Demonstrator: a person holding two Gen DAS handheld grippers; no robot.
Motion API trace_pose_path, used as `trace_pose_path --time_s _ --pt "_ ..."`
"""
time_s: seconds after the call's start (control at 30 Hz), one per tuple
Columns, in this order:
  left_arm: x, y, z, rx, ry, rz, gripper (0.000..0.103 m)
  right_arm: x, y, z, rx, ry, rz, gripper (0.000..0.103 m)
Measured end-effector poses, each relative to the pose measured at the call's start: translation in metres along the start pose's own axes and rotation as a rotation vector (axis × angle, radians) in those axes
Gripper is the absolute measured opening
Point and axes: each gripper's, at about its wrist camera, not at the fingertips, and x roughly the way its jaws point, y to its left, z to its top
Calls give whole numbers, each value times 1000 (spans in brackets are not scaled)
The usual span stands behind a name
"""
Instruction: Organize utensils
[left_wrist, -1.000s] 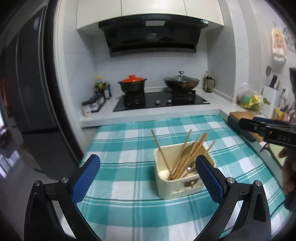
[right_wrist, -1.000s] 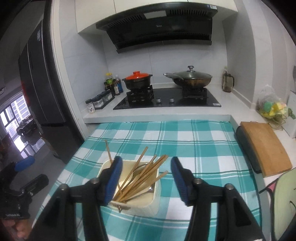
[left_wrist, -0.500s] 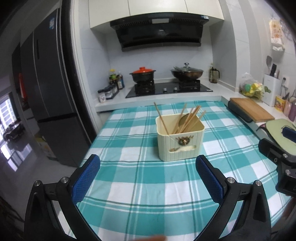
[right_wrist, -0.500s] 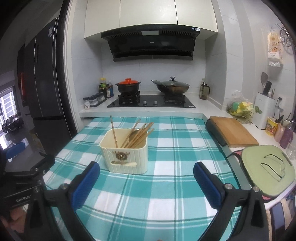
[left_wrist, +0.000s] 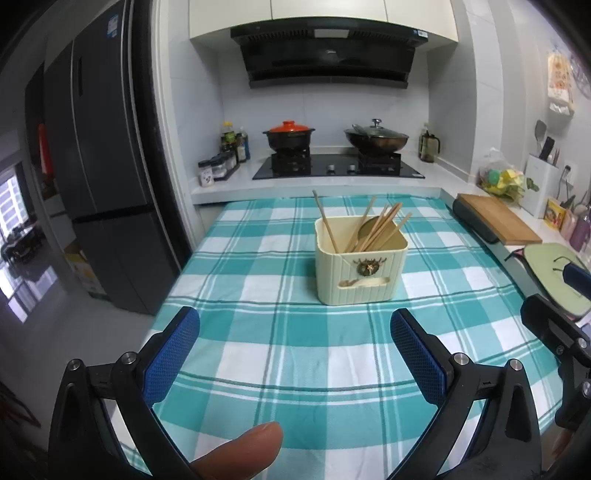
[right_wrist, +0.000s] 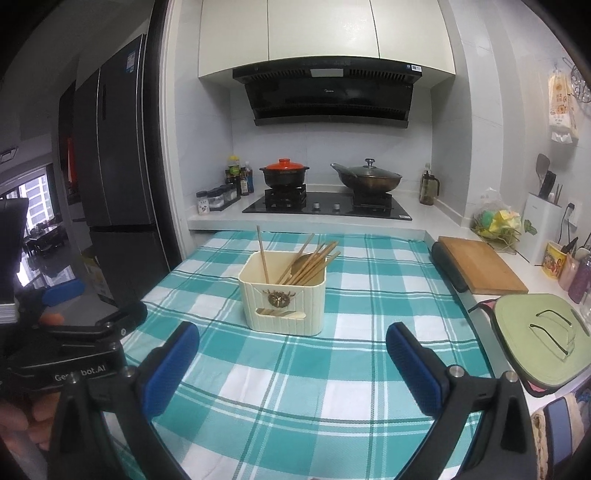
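both grippers backed off the holder (left_wrist: 360, 266); left gripper (left_wrist: 295, 354) and right gripper (right_wrist: 291, 363) gape wide, empty, chopsticks (right_wrist: 306, 260) ahead.

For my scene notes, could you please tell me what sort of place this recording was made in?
It looks like a home kitchen. A gas hob carries a lidded pot and a wok under a range hood, a tall fridge stands to the side, and a utensil holder sits on a checked tablecloth.

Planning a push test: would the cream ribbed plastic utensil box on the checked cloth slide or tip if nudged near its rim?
The cream ribbed plastic utensil box looks light and squat, so probably slides. The teal checked cloth may bunch and catch it. The leaning wooden chopsticks would likely rattle or shift.
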Motion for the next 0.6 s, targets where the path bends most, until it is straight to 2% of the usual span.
trace_pose_path --time_s 0.6 --pt "-4 0 -2 -12 7 -5 103 -1 8 -1 -24 13 -4 103"
